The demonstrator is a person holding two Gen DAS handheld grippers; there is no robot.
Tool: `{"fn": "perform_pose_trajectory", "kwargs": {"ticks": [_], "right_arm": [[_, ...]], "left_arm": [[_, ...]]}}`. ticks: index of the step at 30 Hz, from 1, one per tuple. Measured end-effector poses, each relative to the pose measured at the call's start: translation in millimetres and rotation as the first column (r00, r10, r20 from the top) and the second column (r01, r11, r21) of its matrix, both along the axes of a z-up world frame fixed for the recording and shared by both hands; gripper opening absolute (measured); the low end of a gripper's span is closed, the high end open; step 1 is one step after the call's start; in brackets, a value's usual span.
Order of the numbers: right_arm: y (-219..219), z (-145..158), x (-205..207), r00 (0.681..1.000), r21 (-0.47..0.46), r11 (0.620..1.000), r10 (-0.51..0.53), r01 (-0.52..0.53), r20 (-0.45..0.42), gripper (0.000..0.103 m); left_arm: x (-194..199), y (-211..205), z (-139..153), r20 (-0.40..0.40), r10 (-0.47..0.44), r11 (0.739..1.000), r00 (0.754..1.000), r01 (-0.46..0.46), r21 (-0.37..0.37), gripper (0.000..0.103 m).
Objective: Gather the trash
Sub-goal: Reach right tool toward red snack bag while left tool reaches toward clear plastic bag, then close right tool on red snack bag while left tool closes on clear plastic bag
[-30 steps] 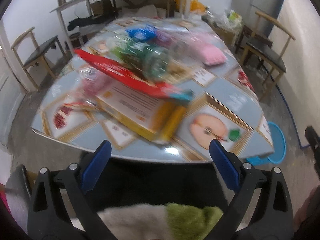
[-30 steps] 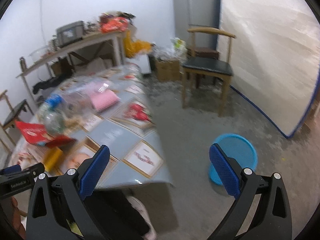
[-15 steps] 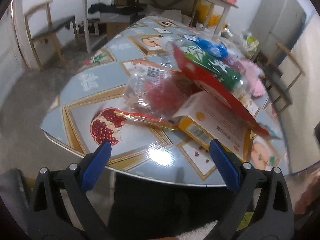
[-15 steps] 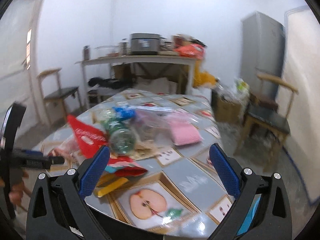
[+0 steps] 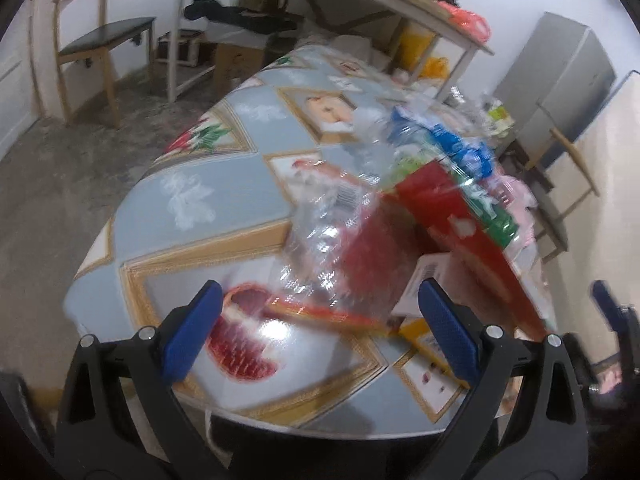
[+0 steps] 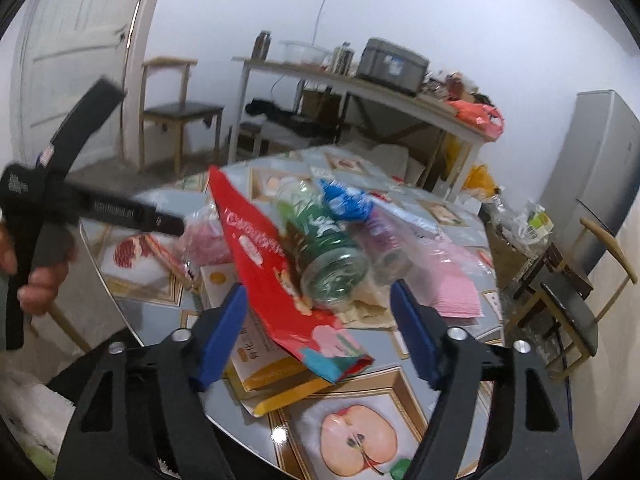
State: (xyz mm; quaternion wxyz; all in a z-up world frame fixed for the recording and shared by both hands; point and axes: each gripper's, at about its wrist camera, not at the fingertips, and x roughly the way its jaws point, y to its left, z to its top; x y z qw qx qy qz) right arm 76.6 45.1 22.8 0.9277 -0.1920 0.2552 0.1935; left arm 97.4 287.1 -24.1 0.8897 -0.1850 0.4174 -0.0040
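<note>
The trash lies heaped on the table [image 6: 352, 420]: a red snack bag [image 6: 276, 276] leaning on a green bottle [image 6: 328, 256], over a yellow carton [image 6: 276, 376]. The right gripper [image 6: 320, 332], jaws just narrowed yet empty, could topple the bottle. The left gripper [image 5: 320, 328] gapes empty by a slippery clear wrapper [image 5: 340, 256].

Lived-in home rm: fruit-print table [image 6: 452, 364], wooden chair [image 6: 176, 108], fridge [image 6: 596, 168].

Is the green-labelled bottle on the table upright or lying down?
Lying down: the green-labelled bottle rests on its side in the trash pile, its base facing the right wrist camera.
</note>
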Motion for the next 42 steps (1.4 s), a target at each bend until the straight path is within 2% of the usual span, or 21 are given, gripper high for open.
{"fn": "perform_pose_trajectory", "kwargs": {"ticks": [1, 3, 5, 9, 11, 14, 18, 20, 23, 25, 26, 29, 30, 31, 33, 34, 35, 37, 40, 42], "right_arm": [[3, -2, 3, 1.000, -0.008, 1.000, 0.004, -0.004, -0.012, 0.065], [7, -5, 8, 0.999, -0.013, 1.000, 0.012, -0.013, -0.031, 0.061], [13, -6, 11, 0.999, -0.021, 1.000, 0.023, -0.023, -0.043, 0.058], [24, -8, 13, 0.997, -0.039, 0.999, 0.034, -0.037, -0.062, 0.052], [26, -9, 13, 0.997, -0.043, 0.998, 0.039, -0.042, -0.069, 0.051], [30, -9, 12, 0.996, -0.052, 0.997, 0.056, -0.059, -0.066, 0.049], [32, -7, 7, 0.997, -0.066, 0.996, 0.063, -0.066, -0.046, 0.048], [32, -9, 10, 0.997, -0.069, 0.996, 0.051, -0.055, -0.054, 0.043], [28, -11, 17, 0.995, -0.044, 0.998, 0.030, -0.034, -0.096, 0.036], [24, -10, 20, 0.994, -0.023, 0.999, 0.023, -0.025, -0.109, 0.033], [23, -9, 20, 0.993, -0.015, 1.000, 0.021, -0.023, -0.112, 0.031], [22, -8, 20, 0.993, -0.001, 1.000, 0.016, -0.016, -0.117, 0.026], [21, -8, 20, 0.993, 0.002, 1.000, 0.015, -0.015, -0.118, 0.025], [20, -8, 21, 0.993, 0.004, 1.000, 0.015, -0.015, -0.120, 0.024], [21, -7, 21, 0.993, 0.004, 1.000, 0.013, -0.012, -0.120, 0.020], [21, -7, 22, 0.993, 0.005, 1.000, 0.011, -0.010, -0.119, 0.018], [20, -7, 21, 0.993, 0.007, 1.000, 0.008, -0.007, -0.117, 0.016], [19, -6, 21, 0.993, 0.012, 1.000, 0.000, 0.002, -0.116, 0.012], [17, -6, 22, 0.993, 0.017, 1.000, -0.004, 0.006, -0.114, 0.010], [16, -5, 20, 0.995, 0.014, 1.000, -0.006, 0.007, -0.104, 0.007]], "left_arm": [[3, -1, 0, 0.003, -0.016, 1.000, 1.000, 0.016, -0.008, 0.094], [15, -1, -2, 0.003, -0.051, 0.998, 0.999, 0.052, -0.039, 0.088], [26, 0, -7, -0.020, -0.075, 0.994, 0.997, 0.073, -0.075, 0.073], [42, 8, -19, -0.065, -0.078, 0.989, 0.995, 0.068, -0.135, 0.065], [49, 19, -25, -0.090, -0.076, 0.976, 0.993, 0.056, -0.210, 0.059], [53, 31, -32, -0.097, -0.073, 0.953, 0.993, 0.041, -0.302, 0.057], [56, 54, -40, -0.096, -0.017, 0.914, 0.995, -0.024, -0.405, 0.060], [61, 58, -44, -0.103, -0.032, 0.892, 0.994, -0.018, -0.452, 0.064], [67, 52, -46, -0.109, -0.091, 0.873, 0.990, 0.027, -0.487, 0.064], [71, 47, -49, -0.107, -0.144, 0.836, 0.984, 0.063, -0.546, 0.062], [73, 45, -52, -0.100, -0.170, 0.808, 0.980, 0.081, -0.583, 0.062], [74, 42, -55, -0.072, -0.197, 0.741, 0.978, 0.100, -0.664, 0.060], [71, 40, -56, -0.071, -0.196, 0.736, 0.978, 0.099, -0.670, 0.058], [70, 38, -56, -0.078, -0.193, 0.743, 0.978, 0.094, -0.663, 0.054], [71, 33, -55, -0.100, -0.181, 0.782, 0.978, 0.082, -0.618, 0.044], [71, 28, -54, -0.114, -0.175, 0.806, 0.978, 0.076, -0.586, 0.036], [71, 25, -52, -0.124, -0.173, 0.820, 0.977, 0.074, -0.567, 0.028], [71, 19, -50, -0.140, -0.169, 0.851, 0.976, 0.073, -0.520, 0.021], [72, 11, -46, -0.134, -0.165, 0.867, 0.977, 0.079, -0.492, 0.013], [71, 11, -44, -0.120, -0.158, 0.873, 0.980, 0.082, -0.481, 0.012]]}}
